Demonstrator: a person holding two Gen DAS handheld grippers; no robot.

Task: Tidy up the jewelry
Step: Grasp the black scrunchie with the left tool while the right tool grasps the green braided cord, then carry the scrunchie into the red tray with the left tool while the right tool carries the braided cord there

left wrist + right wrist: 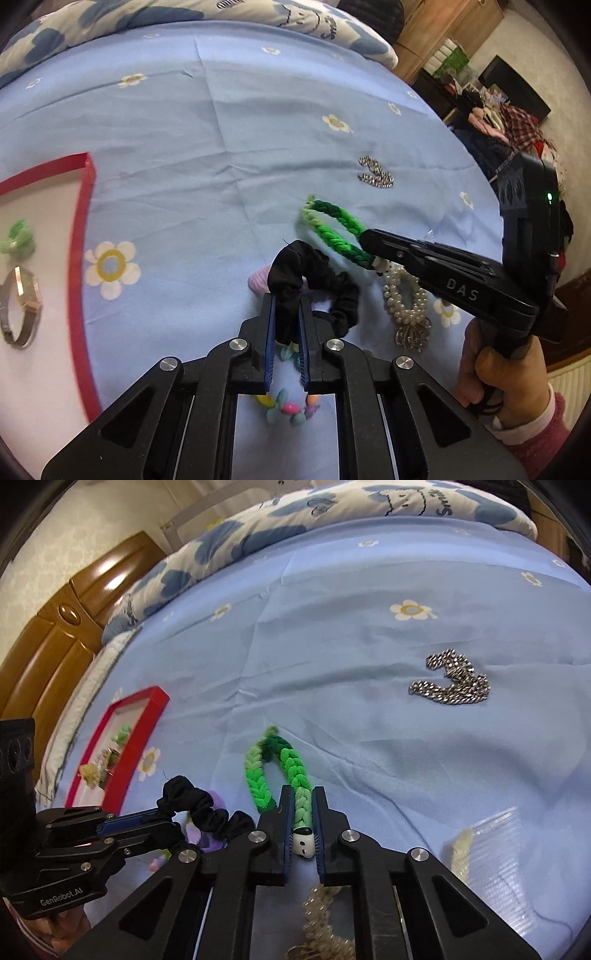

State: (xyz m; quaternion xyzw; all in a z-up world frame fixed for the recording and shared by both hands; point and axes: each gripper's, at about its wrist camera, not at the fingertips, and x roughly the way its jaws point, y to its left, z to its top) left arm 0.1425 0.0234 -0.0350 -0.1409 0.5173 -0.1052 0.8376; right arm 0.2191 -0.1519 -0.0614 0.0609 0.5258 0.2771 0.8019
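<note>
1. Fingers: the left gripper is clenched on a black scrunchie, a fold of the cloth pinched between its blue pads; the rest of the scrunchie loops out to the right of the fingers over the bed sheet.
2. The right gripper is clenched on a green braided band, gripping it near the pale end, just above a small white charm that sits between the fingers. The band's loop lies ahead on the sheet.
3. The two grippers work side by side, near each other; each shows in the other's view. A hand in a pink sleeve holds the right gripper's handle.
4. A pearl bracelet lies on the sheet just beside the scrunchie, under the right gripper's fingers.
5. A pastel bead bracelet lies beneath the left gripper; a lilac item shows partly behind the scrunchie.
6. A silver chain lies in a heap well apart from both grippers, further up the bed.
7. A red-rimmed tray stands to the left on the sheet. It holds a watch and a pale green item.
8. A clear ribbed plastic piece lies to the right of the right gripper.
9. A patterned pillow lies along the far edge of the bed.
</note>
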